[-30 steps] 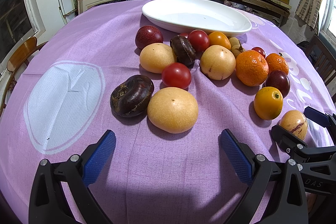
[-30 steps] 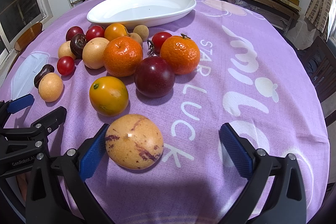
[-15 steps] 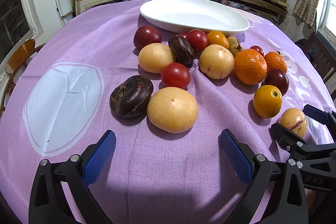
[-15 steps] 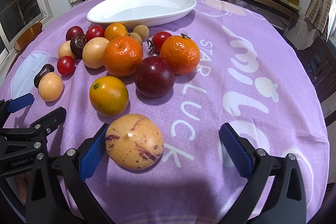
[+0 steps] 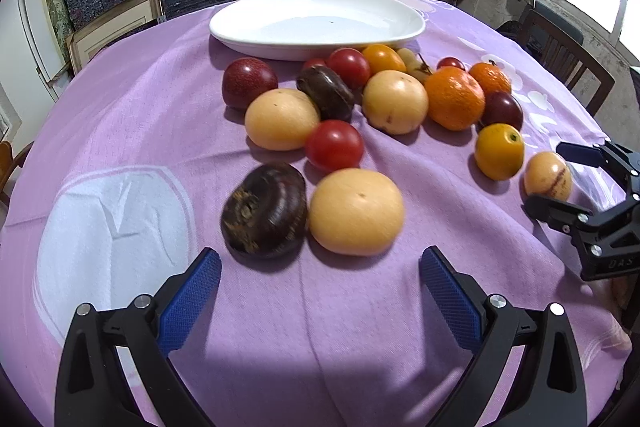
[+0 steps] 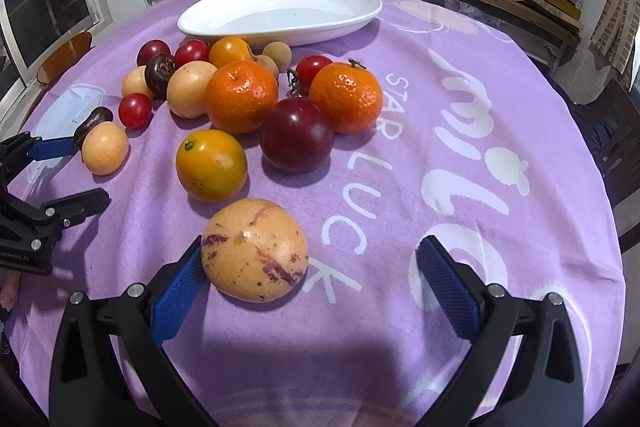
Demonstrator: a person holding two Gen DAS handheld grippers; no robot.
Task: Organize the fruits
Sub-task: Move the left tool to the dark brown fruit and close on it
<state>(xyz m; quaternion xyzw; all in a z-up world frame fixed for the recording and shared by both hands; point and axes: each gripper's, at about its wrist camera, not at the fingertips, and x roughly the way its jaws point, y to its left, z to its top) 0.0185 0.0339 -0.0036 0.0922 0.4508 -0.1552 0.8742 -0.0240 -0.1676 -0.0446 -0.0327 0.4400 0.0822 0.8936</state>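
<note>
Several fruits lie loose on the purple tablecloth in front of a white oval dish (image 5: 280,45), which also shows in the right wrist view (image 6: 340,27) and holds nothing. My left gripper (image 5: 320,291) is open, just short of a tan round fruit (image 5: 356,211) and a dark brown fruit (image 5: 264,211). My right gripper (image 6: 308,283) is open; a tan fruit with purple streaks (image 6: 256,251) sits between its fingers, against the left pad (image 6: 176,291). Beyond it lie a yellow-orange fruit (image 6: 212,165), a dark red plum (image 6: 296,135) and two mandarins (image 6: 242,95).
The tablecloth (image 6: 460,131) carries white print on the right. Shelves stacked with boxes stand behind the table. Chairs stand at the left edge (image 6: 68,55) and at the right edge (image 5: 568,55). A pale patch (image 5: 112,223) marks the cloth on the left.
My left gripper has moved forward toward the tan and dark brown fruits. My right gripper has edged forward, so the streaked fruit now lies between its fingers.
</note>
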